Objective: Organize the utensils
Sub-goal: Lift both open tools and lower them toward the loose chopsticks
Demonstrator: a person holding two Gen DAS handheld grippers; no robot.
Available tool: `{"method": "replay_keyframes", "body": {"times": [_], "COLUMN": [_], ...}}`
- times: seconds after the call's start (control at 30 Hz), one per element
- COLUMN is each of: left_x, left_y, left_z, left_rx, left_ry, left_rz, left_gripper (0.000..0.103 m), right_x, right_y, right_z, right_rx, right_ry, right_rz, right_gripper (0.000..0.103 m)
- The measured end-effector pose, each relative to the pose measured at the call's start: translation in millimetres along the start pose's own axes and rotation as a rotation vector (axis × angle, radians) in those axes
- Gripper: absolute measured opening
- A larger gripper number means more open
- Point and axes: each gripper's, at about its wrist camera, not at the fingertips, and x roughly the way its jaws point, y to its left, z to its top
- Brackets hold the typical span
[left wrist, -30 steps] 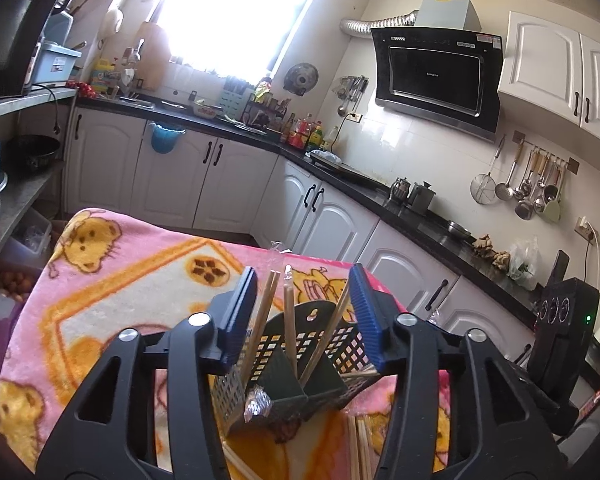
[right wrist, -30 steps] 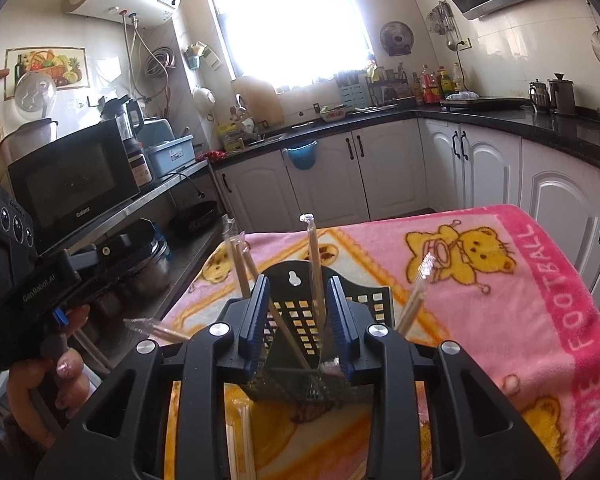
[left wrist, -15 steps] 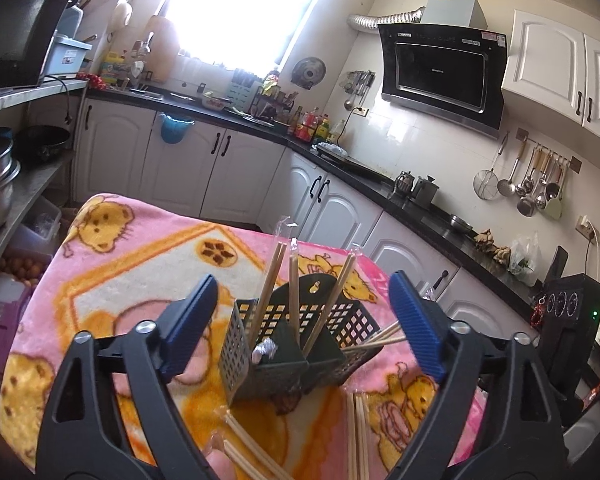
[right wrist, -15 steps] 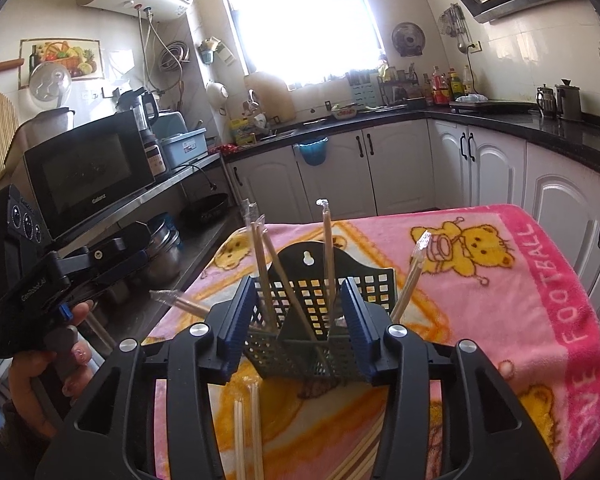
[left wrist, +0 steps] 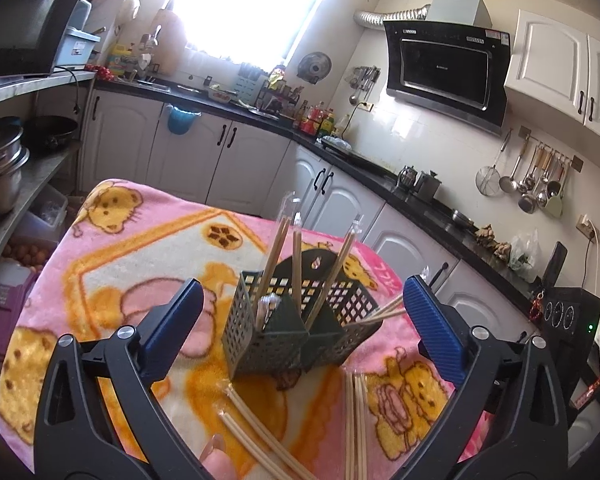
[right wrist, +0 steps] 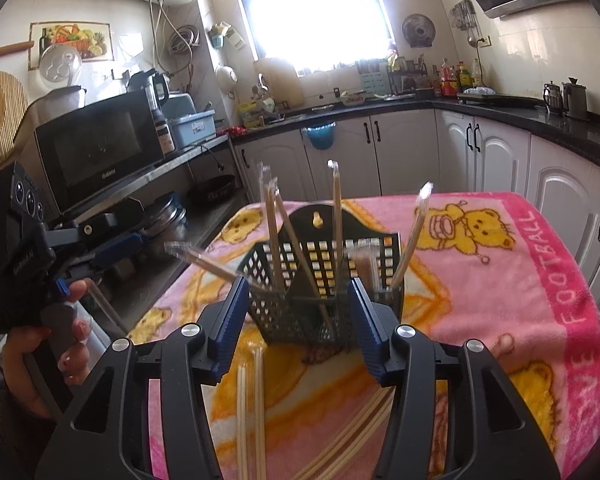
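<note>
I see the dark green mesh utensil basket [left wrist: 296,328] standing upright on the pink cartoon blanket [left wrist: 132,248] over the counter. Its compartments hold wrapped chopsticks [right wrist: 336,216] leaning at different angles, one pair poking out sideways. More chopstick pairs [left wrist: 354,420] lie loose on the blanket just in front of the basket. My left claw [left wrist: 300,316] is spreading wide, pads clear of the basket. My right claw [right wrist: 298,320] is opening too, narrower, gripping nothing.
</note>
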Motion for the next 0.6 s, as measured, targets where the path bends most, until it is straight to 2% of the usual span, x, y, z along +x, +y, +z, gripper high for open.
{"method": "replay_keyframes", "body": {"times": [0.6], "left_x": [3], "left_y": [21], "left_z": [-39], "left_rx": [-0.044], "left_ry": [0.101], "left_rz": [0.050], "left_gripper": [0.092], "right_x": [3], "right_y": [3], "right_z": [-25], "right_rx": [-0.021], "right_ry": [0.072], "right_rz": [0.003], "right_gripper": [0.049]}}
